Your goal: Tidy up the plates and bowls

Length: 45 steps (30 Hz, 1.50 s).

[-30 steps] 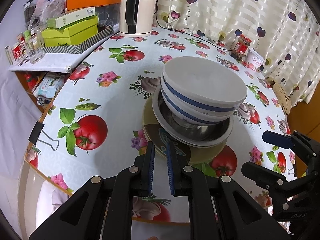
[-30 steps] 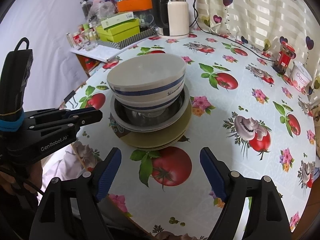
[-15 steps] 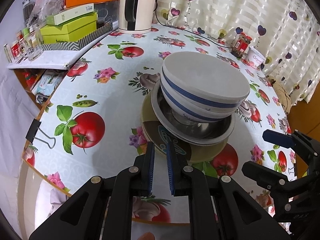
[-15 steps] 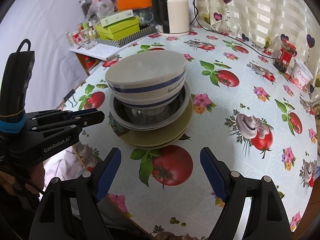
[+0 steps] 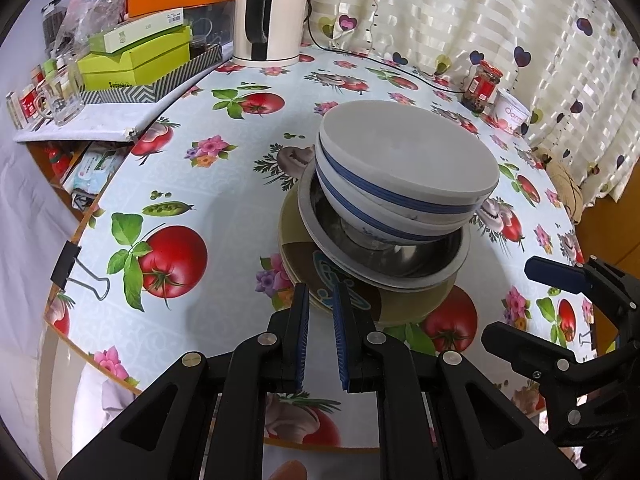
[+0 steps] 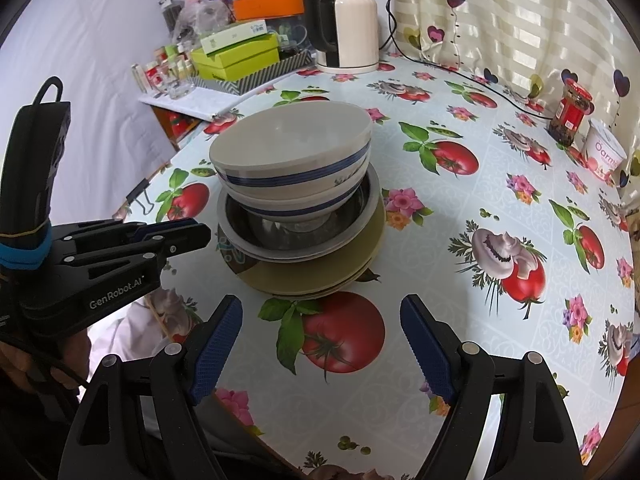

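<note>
Two hand-held tools hover at the near edge of a round table [image 6: 500, 216] covered in a tomato-and-mushroom print cloth, the crockery stack just ahead of both. The left tool [image 5: 322, 336] has its blue pads drawn almost together with nothing between them; the right tool [image 6: 320, 348] stands wide apart and empty, its jaws framing a printed tomato.

The stack sits directly in front of the left tool's tips and slightly ahead and left of the right tool: two white bowls [image 6: 290, 160] with blue bands, nested, rest in a steel bowl [image 6: 296, 236], which sits on olive-brown plates [image 6: 316, 276] (one shows a blue motif near the left tool).

By the look of it the pile is already gathered, so the step in hand is probably a final check or a lift of the top bowl. To do that well, the open right tool should approach the top bowl's rim from the near side, one pad inside and one outside, and close gently; the glazed wall will likely be slippery. The bowls sit off-centre toward the far side of the steel bowl, so a sideways nudge could tip them.
</note>
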Available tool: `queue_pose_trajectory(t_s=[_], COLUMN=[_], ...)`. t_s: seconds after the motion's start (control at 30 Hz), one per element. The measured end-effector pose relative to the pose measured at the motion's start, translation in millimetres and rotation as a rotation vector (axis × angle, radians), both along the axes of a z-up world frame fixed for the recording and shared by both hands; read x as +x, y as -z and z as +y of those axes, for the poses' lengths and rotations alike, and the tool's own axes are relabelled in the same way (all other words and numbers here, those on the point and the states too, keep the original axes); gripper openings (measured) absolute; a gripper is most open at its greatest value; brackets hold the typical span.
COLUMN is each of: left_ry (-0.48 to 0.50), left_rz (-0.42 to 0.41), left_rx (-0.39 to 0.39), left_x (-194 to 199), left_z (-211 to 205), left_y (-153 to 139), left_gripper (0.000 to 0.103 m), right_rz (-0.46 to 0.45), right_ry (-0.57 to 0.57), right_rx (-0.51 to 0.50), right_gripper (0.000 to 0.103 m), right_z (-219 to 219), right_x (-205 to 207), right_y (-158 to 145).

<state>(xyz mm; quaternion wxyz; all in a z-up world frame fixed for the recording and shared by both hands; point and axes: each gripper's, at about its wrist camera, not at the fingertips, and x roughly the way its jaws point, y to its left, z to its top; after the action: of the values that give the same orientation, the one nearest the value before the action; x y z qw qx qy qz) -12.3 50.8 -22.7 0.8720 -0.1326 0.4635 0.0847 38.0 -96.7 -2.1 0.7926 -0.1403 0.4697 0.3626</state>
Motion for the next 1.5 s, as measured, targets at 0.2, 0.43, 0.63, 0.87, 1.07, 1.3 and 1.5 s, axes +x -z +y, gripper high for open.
queue_pose_trajectory(t_s=[0.2,0.43,0.63,0.87,1.07,1.3,1.5], left_ry=[-0.001,0.003,0.007,0.01,0.007,0.006,0.007], left_rz=[0.0,0.003,0.005,0.02,0.02,0.022,0.022], left_rx=[0.011,0.014,0.019,0.018,0.028,0.027,0.027], left_x=[0.2,0.2,0.1,0.3,0.2,0.1,-0.1], left_z=[-1.0,0.0,-1.4,-3.9,-4.8,-5.0,-4.9], left_y=[-0.8,-0.5,-0.7,1.5,0.8,1.2,1.3], left_gripper=[0.012,0.012,0.012,0.012,0.012,0.012,0.012], right_rz=[0.001,0.001,0.001,0.0,-0.002,-0.004,-0.004], right_ry=[-0.001,-0.002,-0.001,-0.004,-0.006,-0.011,-0.01], right_rx=[-0.002,-0.003,-0.004,-0.003,-0.003,-0.002,-0.003], right_gripper=[0.082,0.082,0.082,0.083,0.084,0.084,0.084], right_z=[0.3,1.1,1.4,2.5,3.1,4.6,4.5], right_x=[1.1,1.7,1.3,1.0,0.8,-0.3,-0.5], right_y=[0.3,1.0,0.9,0.5,0.6,0.5,0.7])
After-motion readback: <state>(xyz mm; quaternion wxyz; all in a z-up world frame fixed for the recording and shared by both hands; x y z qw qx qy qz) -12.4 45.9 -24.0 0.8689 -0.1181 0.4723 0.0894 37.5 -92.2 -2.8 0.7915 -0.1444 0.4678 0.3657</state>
